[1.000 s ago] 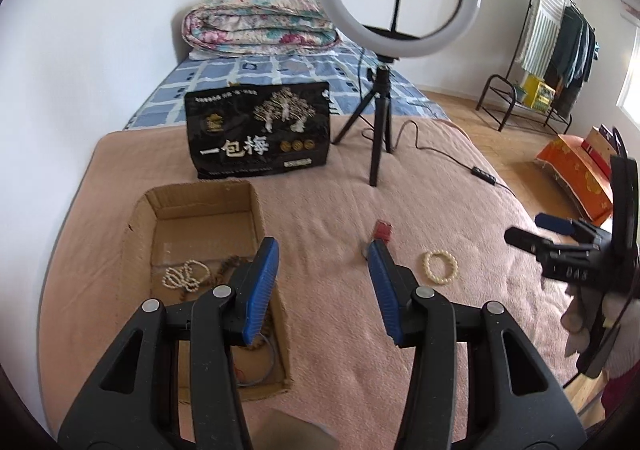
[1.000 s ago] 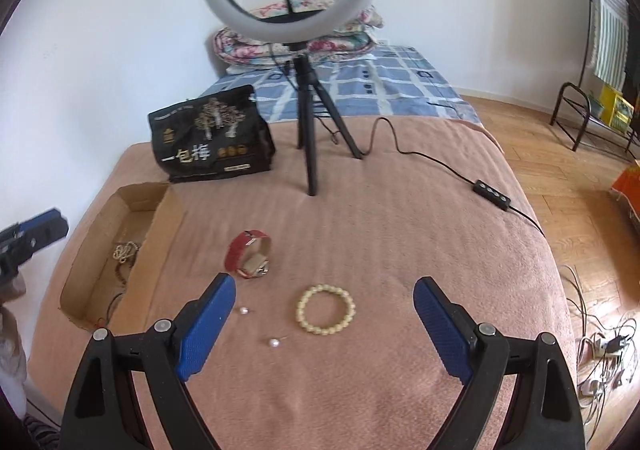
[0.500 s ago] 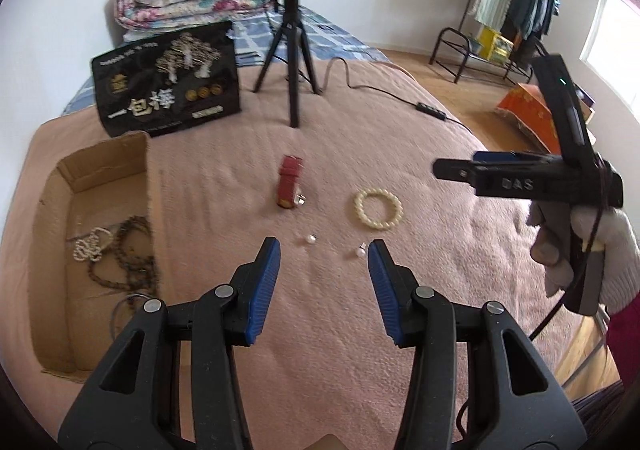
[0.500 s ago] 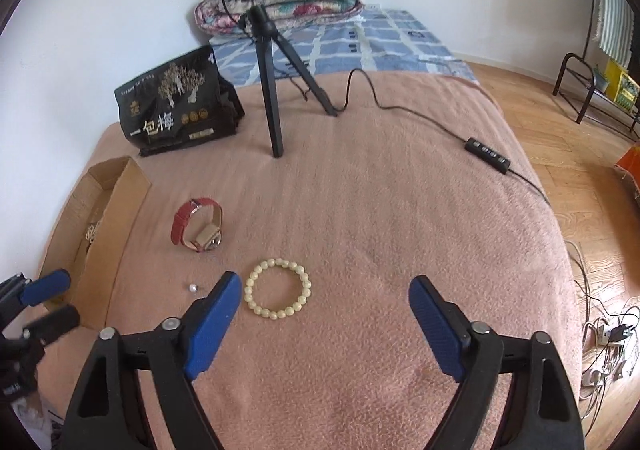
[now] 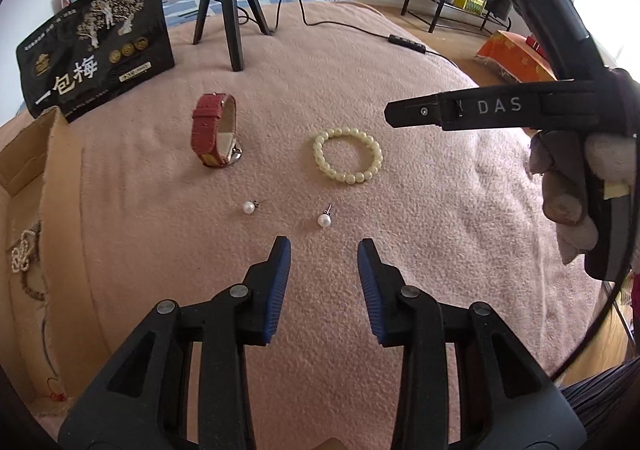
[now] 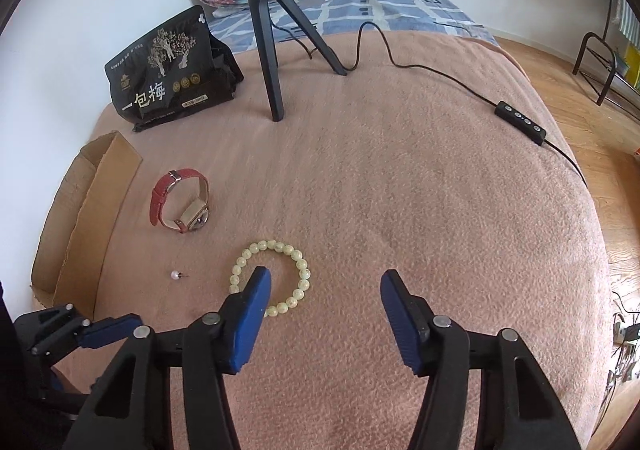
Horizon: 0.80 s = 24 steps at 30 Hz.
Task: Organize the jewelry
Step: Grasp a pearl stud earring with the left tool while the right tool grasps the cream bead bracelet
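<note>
Pearl earring (image 5: 324, 219) is lying on pink blanket (image 5: 440, 189) at frame centre, just above left gripper (image 5: 322, 258), lining up with its gap; jaws, just closing, are standing apart, empty. Right gripper (image 6: 325, 290), also narrowing, is hovering empty over bead bracelet (image 6: 298, 274), lower centre.

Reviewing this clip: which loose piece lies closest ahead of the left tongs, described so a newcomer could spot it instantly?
Start at the pink blanket covering the bed, then find the cream bead bracelet lying flat in its middle. Nearer the camera lie two pearl stud earrings; the one meant is the right-hand pearl earring, just ahead of the left tongs. Its post points up toward the bracelet, whereas the other pearl earring lies below the red watch.
</note>
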Each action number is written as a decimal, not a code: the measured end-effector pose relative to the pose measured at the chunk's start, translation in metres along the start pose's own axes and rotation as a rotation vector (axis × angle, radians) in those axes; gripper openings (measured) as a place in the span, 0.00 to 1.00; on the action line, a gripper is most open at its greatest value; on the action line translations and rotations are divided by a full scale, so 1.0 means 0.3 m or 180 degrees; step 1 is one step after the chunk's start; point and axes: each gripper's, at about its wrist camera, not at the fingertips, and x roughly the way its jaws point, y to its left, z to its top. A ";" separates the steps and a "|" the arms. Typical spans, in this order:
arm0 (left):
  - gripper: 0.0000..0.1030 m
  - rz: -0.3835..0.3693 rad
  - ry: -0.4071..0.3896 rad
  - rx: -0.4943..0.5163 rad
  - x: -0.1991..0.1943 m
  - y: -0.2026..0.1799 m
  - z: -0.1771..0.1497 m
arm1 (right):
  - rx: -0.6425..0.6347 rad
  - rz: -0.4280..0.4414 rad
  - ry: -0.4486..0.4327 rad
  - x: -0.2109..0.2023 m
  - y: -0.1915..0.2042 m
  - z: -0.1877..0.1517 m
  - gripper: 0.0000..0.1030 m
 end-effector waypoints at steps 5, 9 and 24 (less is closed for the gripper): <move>0.27 0.0010 0.0036 0.0094 0.053 -0.015 0.010 | -0.0017 0.0018 0.0081 0.048 0.010 0.002 0.51; 0.27 0.0002 0.0038 0.0093 0.086 -0.013 0.029 | 0.0016 0.0037 0.0112 0.078 0.003 0.005 0.49; 0.19 -0.0001 0.0072 0.0121 0.134 -0.011 0.044 | 0.0047 0.0044 0.0180 0.143 0.000 0.009 0.43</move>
